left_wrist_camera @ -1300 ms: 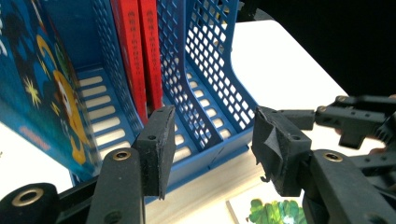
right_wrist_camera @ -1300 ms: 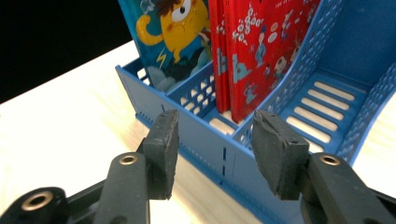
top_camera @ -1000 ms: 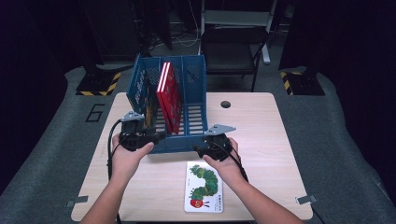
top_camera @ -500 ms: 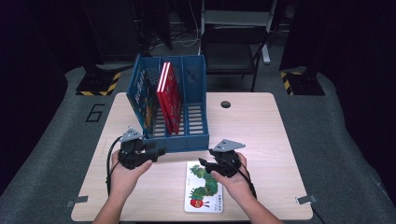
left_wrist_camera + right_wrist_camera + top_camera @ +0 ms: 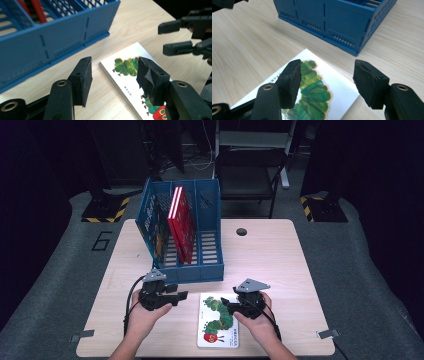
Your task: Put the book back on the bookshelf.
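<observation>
High view: caterpillar book (image 5: pixel 218 320) lies flat on the table (image 5: pixel 280 265) near the person's edge, just in front of the blue file rack (image 5: pixel 200 265), long axis running from the rack toward the person. It sits between the two grippers; the right gripper (image 5: pixel 227 306) is placed over its right edge, the left gripper (image 5: pixel 181 296) just off its left edge, apart from it. Right is judged nearer.

Left gripper view: jaws are held part open, nothing between the pads, book's near corner seen past them. Both pairs of jaws have just been opening.

Right gripper view: jaws roughly half open and empty, book cover (image 5: pixel 312 95) directly below the gap, no contact seen.

Book: thin, white glossy cover, green caterpillar with red head, small text along one long edge. Red books (image 5: pixel 181 222) stand upright in the rack's middle slot.
</observation>
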`<state>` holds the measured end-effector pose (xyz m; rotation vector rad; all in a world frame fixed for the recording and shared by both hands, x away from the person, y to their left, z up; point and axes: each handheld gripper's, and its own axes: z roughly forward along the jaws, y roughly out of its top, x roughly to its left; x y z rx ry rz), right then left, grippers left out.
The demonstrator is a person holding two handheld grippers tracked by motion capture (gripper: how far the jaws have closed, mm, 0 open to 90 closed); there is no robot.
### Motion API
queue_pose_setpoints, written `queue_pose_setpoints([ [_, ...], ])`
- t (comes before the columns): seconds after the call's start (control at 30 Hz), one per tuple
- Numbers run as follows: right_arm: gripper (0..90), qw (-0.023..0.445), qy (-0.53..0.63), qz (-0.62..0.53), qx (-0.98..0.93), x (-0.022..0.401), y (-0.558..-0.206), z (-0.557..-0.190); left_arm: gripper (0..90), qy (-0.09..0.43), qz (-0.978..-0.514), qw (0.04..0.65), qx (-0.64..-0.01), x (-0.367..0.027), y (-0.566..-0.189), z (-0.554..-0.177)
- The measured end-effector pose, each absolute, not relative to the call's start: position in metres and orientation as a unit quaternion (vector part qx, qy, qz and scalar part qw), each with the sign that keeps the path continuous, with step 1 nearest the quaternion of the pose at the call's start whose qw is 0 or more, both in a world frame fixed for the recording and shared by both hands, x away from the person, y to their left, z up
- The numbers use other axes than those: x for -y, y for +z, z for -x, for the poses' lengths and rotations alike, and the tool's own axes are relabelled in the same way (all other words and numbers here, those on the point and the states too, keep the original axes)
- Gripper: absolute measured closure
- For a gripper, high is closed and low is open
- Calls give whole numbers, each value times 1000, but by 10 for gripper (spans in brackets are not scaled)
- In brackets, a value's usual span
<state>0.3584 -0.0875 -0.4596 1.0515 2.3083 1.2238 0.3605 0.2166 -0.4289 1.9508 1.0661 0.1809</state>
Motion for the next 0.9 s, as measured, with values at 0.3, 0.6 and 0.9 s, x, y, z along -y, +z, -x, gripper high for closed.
queue_pose_setpoints([
  [0.3, 368, 152, 412, -387, -811, 97, -477, -361, 447, 47, -795, 425, -430, -199, -462, -367],
  [0.6, 326, 138, 394, -414, -809, 104, -494, -363, 432, 30, -804, 408, -431, -184, -490, -375],
  [0.9, 308, 97, 398, -446, -796, 106, -502, -367, 411, 29, -823, 388, -415, -166, -504, -378],
])
